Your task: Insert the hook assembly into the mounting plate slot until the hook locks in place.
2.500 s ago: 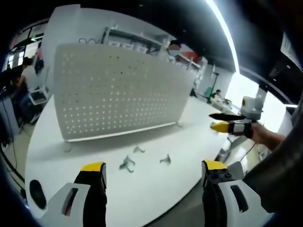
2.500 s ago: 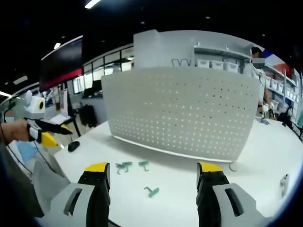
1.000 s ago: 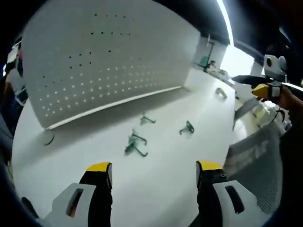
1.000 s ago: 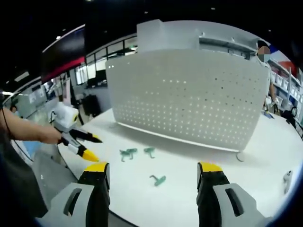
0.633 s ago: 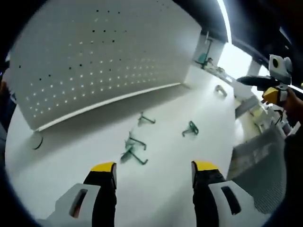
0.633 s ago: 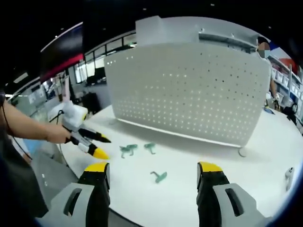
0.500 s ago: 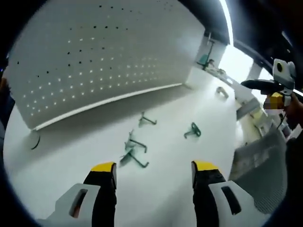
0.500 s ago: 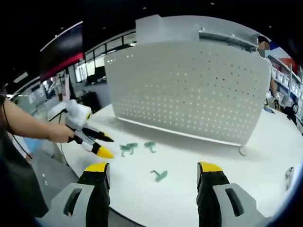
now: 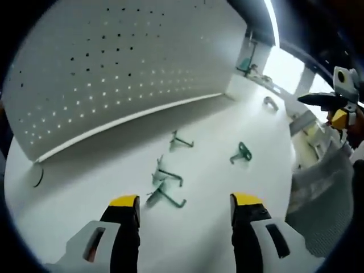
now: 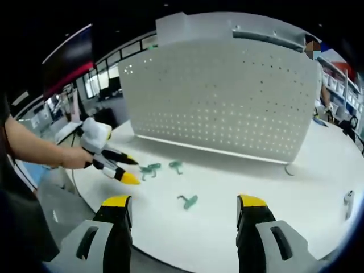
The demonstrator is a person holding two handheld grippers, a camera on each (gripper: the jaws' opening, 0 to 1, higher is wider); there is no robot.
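In the left gripper view, the left gripper [image 9: 185, 207] is open and holds nothing. The nearest green hook [image 9: 166, 197] lies on the white table [image 9: 85, 182] just above its jaws, low in the middle. The right gripper [image 10: 185, 210] is open too. The pegboard [image 9: 114, 74] stands across the top.

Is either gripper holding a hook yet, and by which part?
No, nothing is held. The left gripper and right gripper are both open and empty; the green hooks lie on the white table in front of the pegboard.
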